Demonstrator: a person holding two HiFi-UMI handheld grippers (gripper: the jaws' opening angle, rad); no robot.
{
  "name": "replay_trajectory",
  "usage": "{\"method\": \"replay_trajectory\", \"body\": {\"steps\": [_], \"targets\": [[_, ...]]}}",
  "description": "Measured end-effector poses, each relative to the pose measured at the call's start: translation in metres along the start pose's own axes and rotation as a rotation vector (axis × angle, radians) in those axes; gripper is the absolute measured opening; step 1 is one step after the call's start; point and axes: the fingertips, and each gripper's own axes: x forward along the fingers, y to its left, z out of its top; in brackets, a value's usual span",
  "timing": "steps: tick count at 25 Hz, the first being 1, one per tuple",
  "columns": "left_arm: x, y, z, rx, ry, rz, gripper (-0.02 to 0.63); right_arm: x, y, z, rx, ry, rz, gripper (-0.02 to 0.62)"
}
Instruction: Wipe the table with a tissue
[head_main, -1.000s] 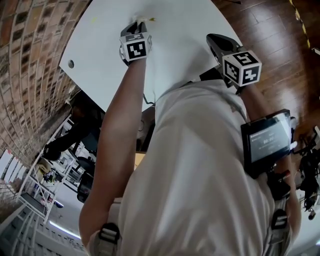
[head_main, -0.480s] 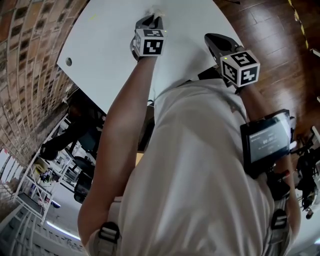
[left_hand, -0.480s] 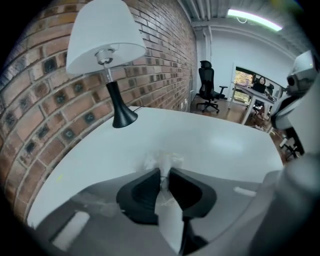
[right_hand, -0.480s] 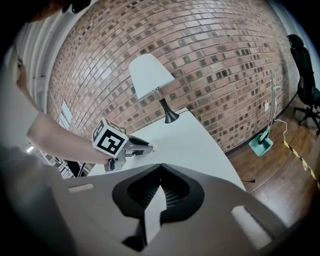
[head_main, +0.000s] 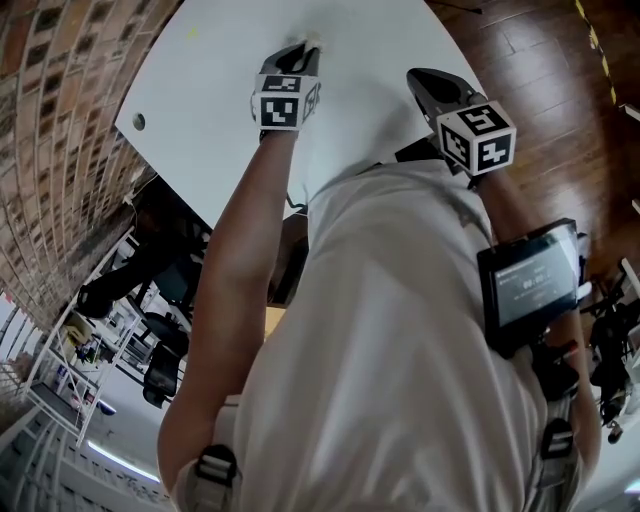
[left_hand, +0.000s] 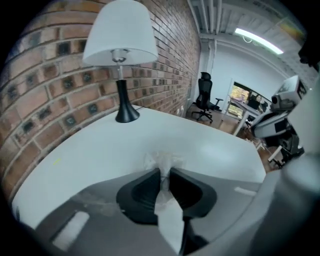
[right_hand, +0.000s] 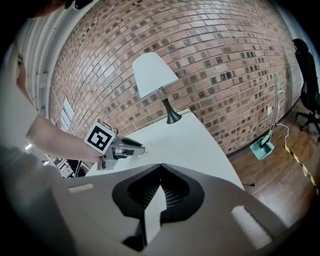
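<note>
A crumpled white tissue (left_hand: 162, 161) is pinched in my left gripper (left_hand: 165, 172), and its free end bunches against the white table (left_hand: 100, 150). Those jaws have just eased open slightly, with the tissue still gripped between them. In the head view the left gripper (head_main: 305, 48) reaches to the far part of the table (head_main: 220, 90), tissue (head_main: 313, 42) at its tip. My right gripper (head_main: 425, 78) hovers near the table's right edge, shut with nothing in it. Its own view shows the right gripper's (right_hand: 161, 166) tips touching, and the left gripper (right_hand: 142, 148) ahead on the table.
A black-stemmed lamp with a white shade (left_hand: 120, 45) stands at the table's far end by the brick wall. A cable hole (head_main: 139, 122) marks the table's left corner. Wooden floor (head_main: 540, 80) lies to the right, with a dustpan (right_hand: 262, 145) against the wall and an office chair (left_hand: 204, 95) beyond.
My left gripper has slid the tissue to the right across the far tabletop, then back a little. The right gripper has kept still.
</note>
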Motion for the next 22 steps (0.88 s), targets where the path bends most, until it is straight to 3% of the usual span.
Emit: {"method": "replay_trajectory", "body": {"steps": [6,12,16,22], "targets": [[0.0,0.067,-0.009,-0.121,0.014,0.104,0.069,-0.001,-0.002,-0.002,0.01,0.003,-0.008,0.008],[0.009,0.071,-0.002,-0.144,0.014,0.114,0.071,-0.004,-0.008,-0.007,0.024,0.007,-0.024,0.008],[0.026,0.033,0.015,-0.039,0.005,0.014,0.071,-0.004,-0.009,-0.008,0.029,0.005,-0.022,0.008],[0.032,-0.047,0.013,0.145,0.073,-0.183,0.071,-0.002,-0.005,-0.004,0.016,0.0,-0.01,0.008]]}}
